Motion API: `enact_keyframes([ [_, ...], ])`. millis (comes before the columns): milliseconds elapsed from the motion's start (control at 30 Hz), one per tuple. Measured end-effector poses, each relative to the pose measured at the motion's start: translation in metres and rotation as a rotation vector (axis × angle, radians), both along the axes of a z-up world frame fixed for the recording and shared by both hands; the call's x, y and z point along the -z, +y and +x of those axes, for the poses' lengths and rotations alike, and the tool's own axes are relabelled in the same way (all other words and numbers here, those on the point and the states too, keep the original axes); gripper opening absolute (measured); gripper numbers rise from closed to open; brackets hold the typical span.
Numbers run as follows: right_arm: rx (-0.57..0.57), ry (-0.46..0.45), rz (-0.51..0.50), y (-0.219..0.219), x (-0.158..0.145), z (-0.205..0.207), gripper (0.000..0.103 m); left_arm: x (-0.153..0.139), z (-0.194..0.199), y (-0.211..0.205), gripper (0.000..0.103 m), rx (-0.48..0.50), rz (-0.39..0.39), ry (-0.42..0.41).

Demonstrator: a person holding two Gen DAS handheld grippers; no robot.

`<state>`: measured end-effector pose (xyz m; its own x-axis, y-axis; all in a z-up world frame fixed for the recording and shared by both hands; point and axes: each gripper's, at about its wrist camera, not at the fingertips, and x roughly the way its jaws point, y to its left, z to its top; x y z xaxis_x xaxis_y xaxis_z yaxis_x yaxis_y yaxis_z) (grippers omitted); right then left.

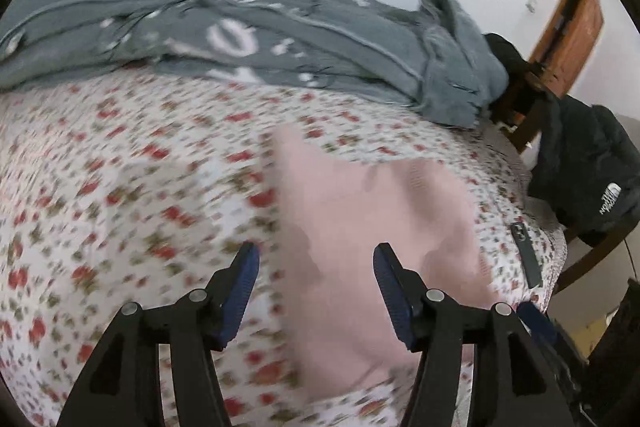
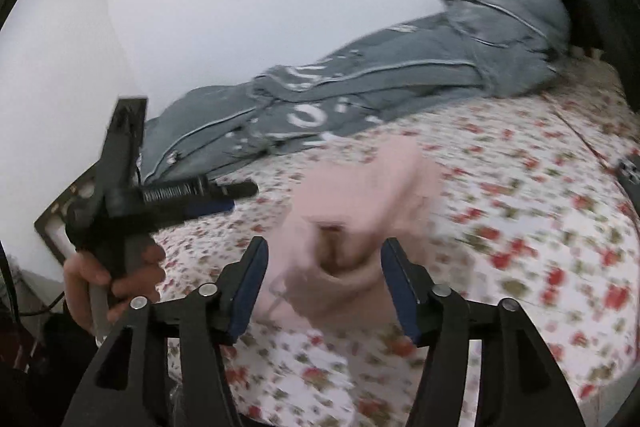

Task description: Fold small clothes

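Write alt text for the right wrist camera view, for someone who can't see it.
A pale pink small garment lies on a floral-print bedsheet, just ahead of the open right gripper. At left, a hand holds the black left gripper over the sheet; a grey printed garment lies behind, by a white wall. The picture is motion-blurred.

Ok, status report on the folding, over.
Left gripper open, right gripper open, nothing held. Pink garment lying on the floral bedspread. Grey clothing behind, clear of it.

floral bed [image 1: 120,187] — pink garment [image 1: 372,211], grey robe [image 1: 280,39]
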<state>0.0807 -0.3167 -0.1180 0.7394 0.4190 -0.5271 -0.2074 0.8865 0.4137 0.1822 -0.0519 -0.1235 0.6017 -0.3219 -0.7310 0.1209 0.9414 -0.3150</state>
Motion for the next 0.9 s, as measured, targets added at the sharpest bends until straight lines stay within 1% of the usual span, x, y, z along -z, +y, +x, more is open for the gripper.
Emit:
enact_keyframes([
  [67, 0.006, -0.002, -0.057, 0.020, 0.005, 0.010, 0.058, 0.009, -0.005, 0.013, 0.057, -0.004, -0.013, 0.019],
  [100, 0.017, 0.009, -0.078, 0.026, 0.008, 0.015, 0.055, 0.013, -0.008, 0.018, 0.057, -0.004, -0.018, 0.025],
  [133, 0.027, 0.022, -0.095, 0.031, 0.012, 0.020, 0.038, 0.018, -0.012, 0.023, 0.057, -0.003, -0.025, 0.032],
  [167, 0.036, 0.032, -0.111, 0.034, 0.017, 0.024, 0.017, 0.023, -0.015, 0.025, 0.057, 0.003, -0.026, 0.036],
  [233, 0.040, 0.036, -0.143, 0.034, 0.023, 0.028, 0.012, 0.031, -0.022, 0.028, 0.057, 0.017, -0.030, 0.044],
  [300, 0.073, -0.013, -0.153, 0.023, 0.021, 0.019, 0.009, 0.040, -0.030, 0.029, 0.057, 0.040, -0.028, 0.050],
  [367, 0.102, -0.025, -0.099, 0.007, 0.022, 0.009, 0.007, 0.048, -0.037, 0.028, 0.057, 0.063, -0.032, 0.054],
  [400, 0.124, 0.002, -0.065, -0.005, 0.029, 0.005, 0.007, 0.050, -0.040, 0.027, 0.057, 0.071, -0.037, 0.056],
  [433, 0.133, 0.028, -0.063, -0.009, 0.036, 0.005, 0.007, 0.053, -0.042, 0.027, 0.057, 0.081, -0.045, 0.059],
  [467, 0.141, 0.078, -0.076, -0.012, 0.050, 0.006, 0.007, 0.056, -0.044, 0.024, 0.057, 0.089, -0.055, 0.062],
  [533, 0.147, 0.140, -0.085, -0.014, 0.068, 0.006, 0.007, 0.058, -0.045, 0.020, 0.057, 0.097, -0.063, 0.066],
  [600, 0.146, 0.166, -0.078, -0.015, 0.074, 0.002, 0.007, 0.058, -0.047, 0.017, 0.057, 0.106, -0.065, 0.065],
  [633, 0.145, 0.160, -0.075, -0.017, 0.072, -0.001, 0.008, 0.057, -0.047, 0.015, 0.057, 0.109, -0.068, 0.062],
  [700, 0.133, 0.125, -0.066, -0.017, 0.057, -0.004, 0.013, 0.056, -0.049, 0.015, 0.057, 0.111, -0.069, 0.058],
  [733, 0.126, 0.101, -0.065, -0.017, 0.050, -0.005, 0.018, 0.056, -0.049, 0.016, 0.057, 0.109, -0.069, 0.055],
  [767, 0.117, 0.068, -0.063, -0.017, 0.039, -0.003, 0.027, 0.055, -0.049, 0.016, 0.057, 0.104, -0.072, 0.054],
  [800, 0.111, 0.047, -0.061, -0.015, 0.032, -0.001, 0.032, 0.054, -0.048, 0.017, 0.057, 0.099, -0.076, 0.055],
  [833, 0.111, 0.029, -0.058, -0.015, 0.026, 0.003, 0.044, 0.054, -0.047, 0.017, 0.057, 0.098, -0.078, 0.056],
  [867, 0.114, 0.021, -0.055, -0.014, 0.023, 0.010, 0.047, 0.053, -0.046, 0.017, 0.057, 0.093, -0.078, 0.058],
  [900, 0.117, 0.025, -0.054, -0.013, 0.023, 0.022, 0.047, 0.052, -0.046, 0.018, 0.057, 0.091, -0.077, 0.057],
])
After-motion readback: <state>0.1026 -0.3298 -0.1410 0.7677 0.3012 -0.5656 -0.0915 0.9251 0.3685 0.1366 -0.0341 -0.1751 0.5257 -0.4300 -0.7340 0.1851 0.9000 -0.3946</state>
